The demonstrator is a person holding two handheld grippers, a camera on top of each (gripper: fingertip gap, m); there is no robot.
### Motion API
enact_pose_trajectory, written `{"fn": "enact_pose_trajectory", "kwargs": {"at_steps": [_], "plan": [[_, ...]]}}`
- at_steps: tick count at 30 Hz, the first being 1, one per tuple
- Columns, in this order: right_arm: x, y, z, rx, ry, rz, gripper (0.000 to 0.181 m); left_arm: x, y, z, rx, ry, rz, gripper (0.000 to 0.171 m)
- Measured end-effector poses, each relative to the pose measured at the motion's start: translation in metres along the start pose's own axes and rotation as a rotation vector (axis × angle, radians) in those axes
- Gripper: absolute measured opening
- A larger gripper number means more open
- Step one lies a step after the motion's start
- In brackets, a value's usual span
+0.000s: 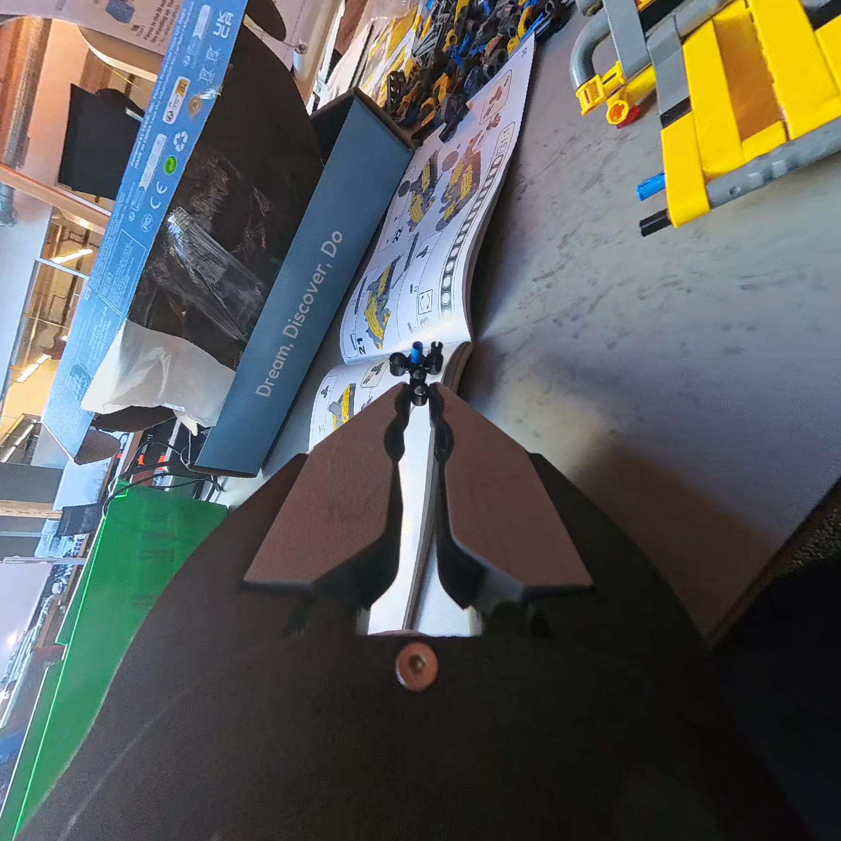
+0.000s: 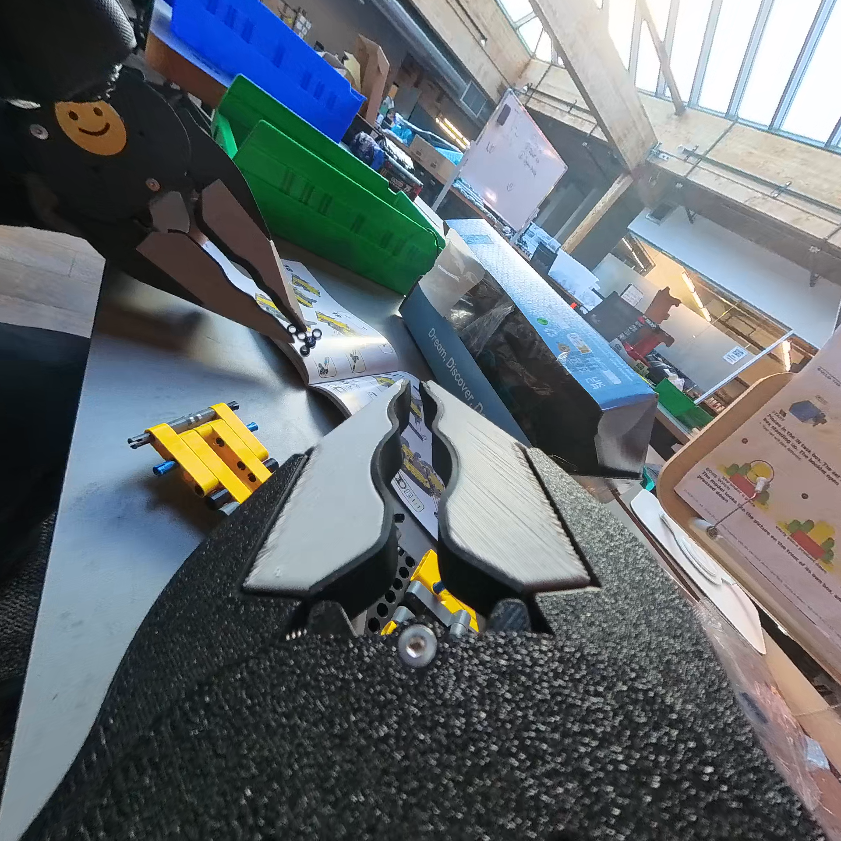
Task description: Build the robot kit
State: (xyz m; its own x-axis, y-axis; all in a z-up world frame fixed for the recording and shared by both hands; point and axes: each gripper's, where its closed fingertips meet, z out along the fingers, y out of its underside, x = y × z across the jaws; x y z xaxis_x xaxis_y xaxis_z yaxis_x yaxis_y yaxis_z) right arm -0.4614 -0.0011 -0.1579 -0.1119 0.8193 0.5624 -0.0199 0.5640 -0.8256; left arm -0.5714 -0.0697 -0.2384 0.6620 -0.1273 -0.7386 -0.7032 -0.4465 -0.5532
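My left gripper [image 1: 417, 392] is shut on a small black connector piece with a blue pin [image 1: 416, 364], held at its fingertips just above the spine of an open instruction booklet [image 1: 437, 255]. The right wrist view shows this gripper [image 2: 298, 334] at the upper left, with the piece [image 2: 308, 339] over the booklet [image 2: 350, 352]. My right gripper [image 2: 415, 387] hangs above the booklet's near page with its jaws almost together and nothing between them. A yellow and grey brick assembly [image 2: 209, 450] lies on the grey table to its left. Another yellow and grey build [image 2: 432, 587] shows beneath the right gripper's fingers.
A blue-grey toy box [image 1: 296, 309] [image 2: 523, 364] lies beside the booklet. A pile of loose parts [image 1: 455, 59] sits on the booklet's far end. A large yellow and grey model [image 1: 737, 113] stands on the table. Green bins [image 2: 327, 200] and a blue bin [image 2: 264, 50] stand behind. One gripper's finger ends stand about 15 cm off the other's.
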Motion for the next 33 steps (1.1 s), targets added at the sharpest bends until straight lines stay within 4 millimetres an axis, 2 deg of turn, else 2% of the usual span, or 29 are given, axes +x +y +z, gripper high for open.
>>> {"fn": "enact_pose_trajectory", "kwargs": {"at_steps": [9,13,15,17,19,21,26,30,33], "plan": [[-0.004,0.003,0.003,-0.016,-0.012,-0.019,0.004,-0.004,-0.013,-0.007,0.096,0.02,-0.069,0.004],[-0.012,0.002,0.004,-0.019,-0.039,-0.03,0.006,-0.002,-0.041,-0.024,0.24,0.043,-0.154,0.004],[-0.021,-0.002,0.003,-0.017,-0.091,0.008,0.007,0.0,-0.053,-0.035,0.288,-0.013,-0.104,0.004],[-0.035,-0.017,-0.003,0.014,-0.175,0.091,0.006,0.003,-0.067,-0.051,0.332,-0.095,0.036,0.004],[-0.068,-0.034,-0.008,0.01,-0.388,0.263,0.007,0.005,-0.085,-0.071,0.398,-0.164,0.123,0.004],[-0.086,-0.054,-0.011,0.023,-0.51,0.435,0.027,0.008,-0.101,-0.092,0.476,-0.203,0.136,0.004],[-0.087,-0.081,-0.013,0.069,-0.557,0.674,0.024,0.009,-0.116,-0.116,0.555,-0.164,-0.041,0.004],[-0.091,-0.1,-0.019,0.114,-0.657,0.848,0.03,0.013,-0.127,-0.127,0.613,-0.189,-0.043,0.004],[-0.09,-0.105,-0.022,0.13,-0.642,0.872,0.019,0.016,-0.133,-0.13,0.637,-0.201,-0.038,0.004]]}}
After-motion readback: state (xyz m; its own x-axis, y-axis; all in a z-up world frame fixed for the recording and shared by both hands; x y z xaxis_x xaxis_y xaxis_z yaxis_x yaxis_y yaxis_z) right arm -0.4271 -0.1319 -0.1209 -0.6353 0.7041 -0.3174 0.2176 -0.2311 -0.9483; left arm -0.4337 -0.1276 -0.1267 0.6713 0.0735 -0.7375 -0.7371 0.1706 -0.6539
